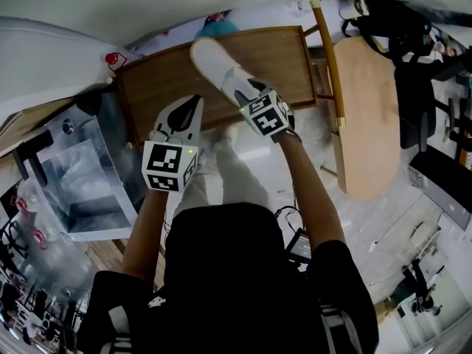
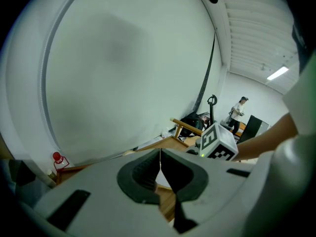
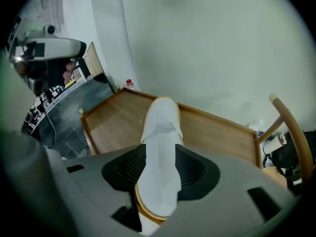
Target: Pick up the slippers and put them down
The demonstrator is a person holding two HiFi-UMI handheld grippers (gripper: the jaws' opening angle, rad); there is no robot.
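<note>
A lab-like workroom is indicated; a strip light [image 2: 277, 73] is mounted on a panelled ceiling [image 2: 256, 38]; cables [image 1: 286, 214] are laid across the floor [image 1: 383, 227]; cluttered equipment [image 1: 26, 304] is ranged alongside.

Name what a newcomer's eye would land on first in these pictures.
The white slipper stands out first. It stretches across the rimmed wooden surface at the top centre of the head view, with its near end between the parted jaws of the right gripper. Just to its left hangs the left gripper, jaws together and empty. A clear plastic box sits at the far left.
</note>
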